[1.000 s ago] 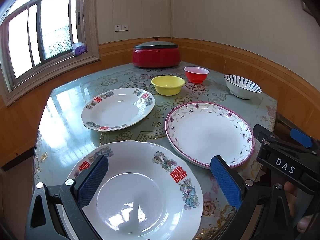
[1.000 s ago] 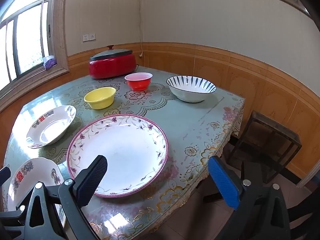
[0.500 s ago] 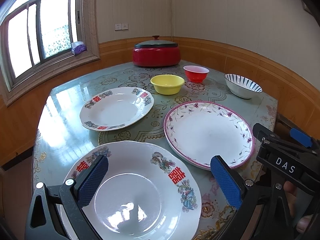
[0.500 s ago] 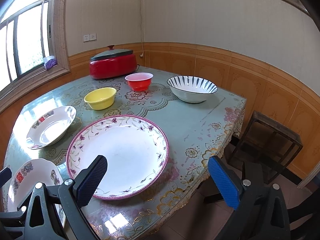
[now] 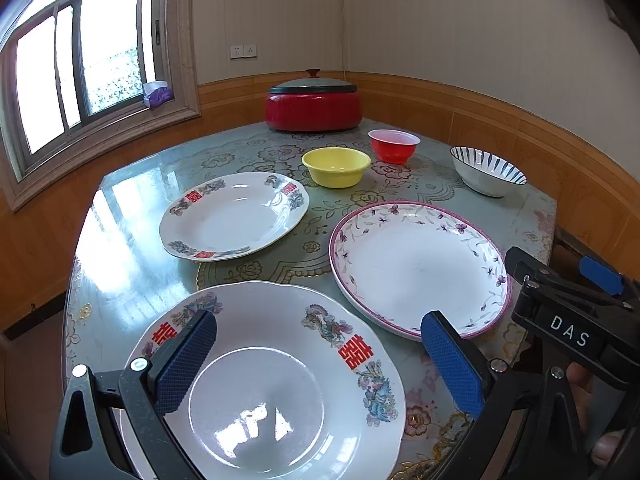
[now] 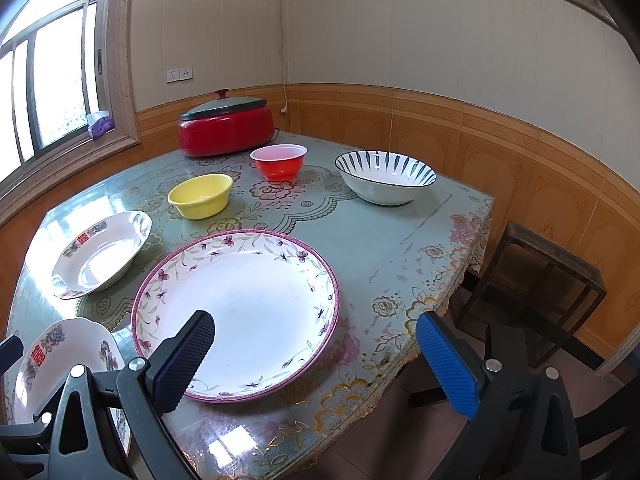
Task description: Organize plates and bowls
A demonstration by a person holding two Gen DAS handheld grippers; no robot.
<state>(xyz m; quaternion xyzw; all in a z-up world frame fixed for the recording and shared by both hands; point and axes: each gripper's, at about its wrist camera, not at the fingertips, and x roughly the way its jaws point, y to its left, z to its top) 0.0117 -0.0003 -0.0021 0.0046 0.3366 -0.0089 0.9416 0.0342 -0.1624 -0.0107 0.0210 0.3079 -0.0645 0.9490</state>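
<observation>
My left gripper [image 5: 318,360] is open above a near white plate with red characters [image 5: 280,392], also in the right wrist view [image 6: 60,364]. A second such plate [image 5: 236,216] [image 6: 100,252] lies further left. A large purple-rimmed floral plate [image 5: 420,264] [image 6: 240,308] lies at the right. My right gripper [image 6: 314,364] is open over this plate's near edge. Behind stand a yellow bowl [image 5: 336,166] [image 6: 200,196], a red bowl [image 5: 394,146] [image 6: 279,162] and a blue-striped bowl [image 5: 486,170] [image 6: 386,176].
A red lidded cooker [image 5: 314,104] [image 6: 226,128] stands at the table's far edge by the wall. The glass-topped table [image 6: 400,240] ends at the right, with a dark stool [image 6: 536,280] beside it. A window [image 5: 80,76] is at the left.
Both grippers have drifted back slightly and stay open. No dish has moved.
</observation>
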